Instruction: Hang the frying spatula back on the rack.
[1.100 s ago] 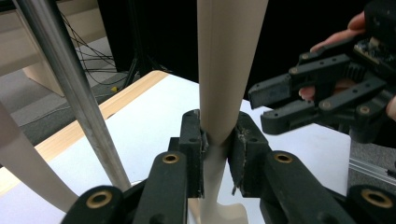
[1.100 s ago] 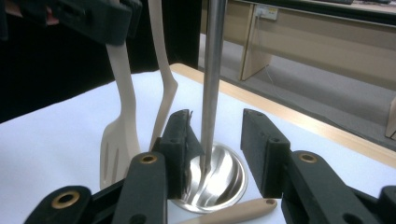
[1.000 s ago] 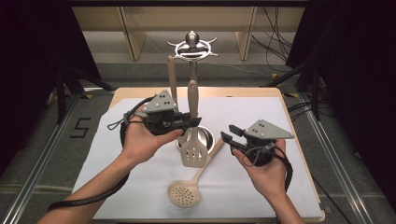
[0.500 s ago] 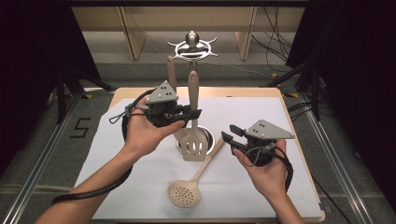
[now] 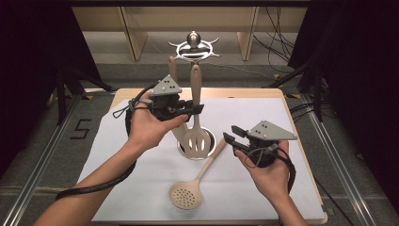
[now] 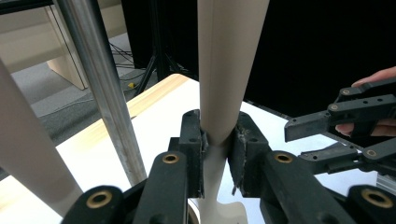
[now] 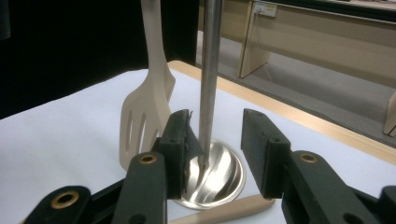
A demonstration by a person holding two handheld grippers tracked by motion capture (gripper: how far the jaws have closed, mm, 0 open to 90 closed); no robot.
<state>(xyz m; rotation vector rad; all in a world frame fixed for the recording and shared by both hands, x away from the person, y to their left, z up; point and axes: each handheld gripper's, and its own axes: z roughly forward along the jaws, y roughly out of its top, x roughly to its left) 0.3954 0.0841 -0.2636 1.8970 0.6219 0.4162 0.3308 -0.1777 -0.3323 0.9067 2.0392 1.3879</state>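
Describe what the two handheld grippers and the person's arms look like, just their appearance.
Both the left gripper and the right gripper are black, with two blocky jaws on linkage arms joined by brass-coloured pivot rivets. Each carries a grey three-cornered plate on top, dotted with small holes. A thick black cable trails from the left one beneath the forearm. The forearms are bare, with no sleeves in sight.

Light wooden rectangular table (image 5: 244,92), centre of the high view, pale edge strip exposed along the far and right sides. Covered almost wholly by a white sheet (image 5: 291,117) laid flat. On the sheet, mid-frame: round polished steel stand base (image 5: 212,141) with upright steel rod (image 7: 210,70). Just below and touching its rim: beige perforated skimmer spoon (image 5: 195,181), lying flat, bowl toward lower centre, handle pointing upper right.
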